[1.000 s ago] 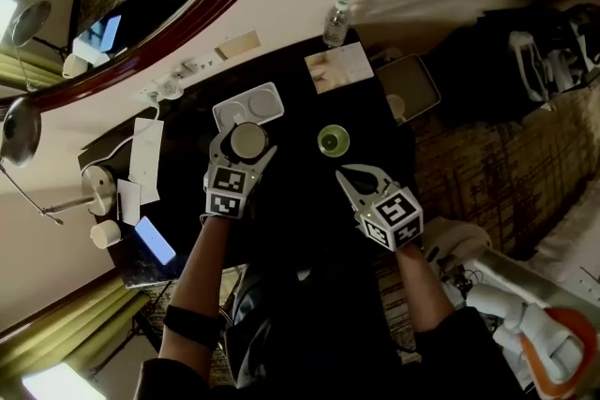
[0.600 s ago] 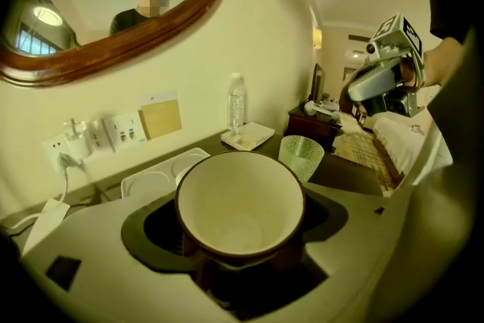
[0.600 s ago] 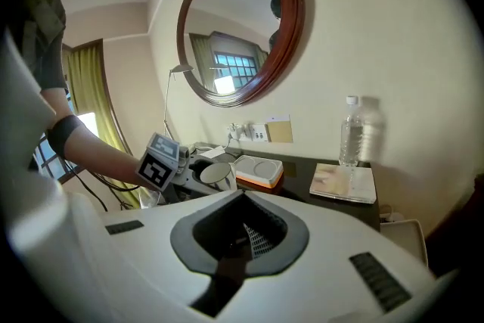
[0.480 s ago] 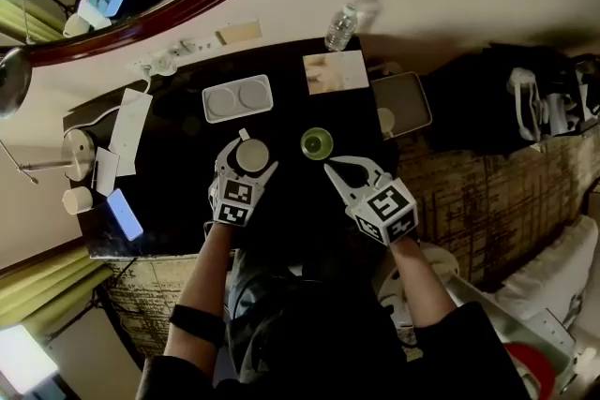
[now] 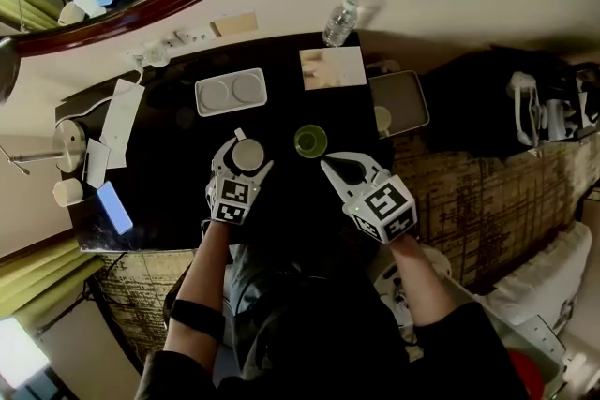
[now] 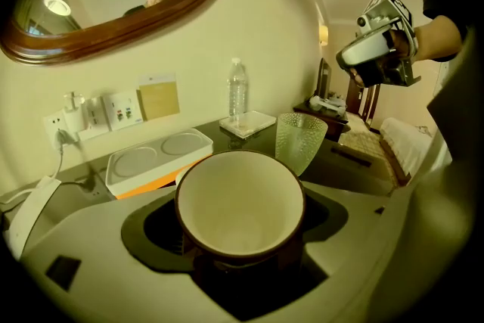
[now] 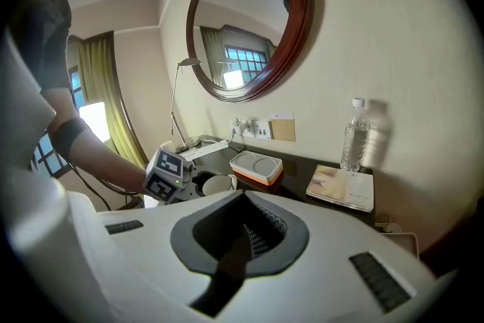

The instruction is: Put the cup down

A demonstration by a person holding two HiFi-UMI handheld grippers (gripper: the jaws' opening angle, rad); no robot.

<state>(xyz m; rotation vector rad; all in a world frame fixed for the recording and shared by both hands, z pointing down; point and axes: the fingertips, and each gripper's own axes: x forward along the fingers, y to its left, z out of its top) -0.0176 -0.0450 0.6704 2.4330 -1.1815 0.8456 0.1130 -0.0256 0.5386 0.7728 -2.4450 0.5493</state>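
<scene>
Gripping the round, brown, cream-glazed cup (image 6: 240, 204) with our left gripper (image 5: 247, 156) over the glossy black table (image 5: 169, 192), we see a dimpled glass (image 6: 300, 141) just beyond it, our right gripper (image 5: 330, 169) pressed together, empty.

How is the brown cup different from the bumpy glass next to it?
The cup is brown outside, cream inside; the glass is see-through and bumpy. The left hand-held gripper holds the cup; the glass stands alone on the table. Both are round with open tops.
</scene>
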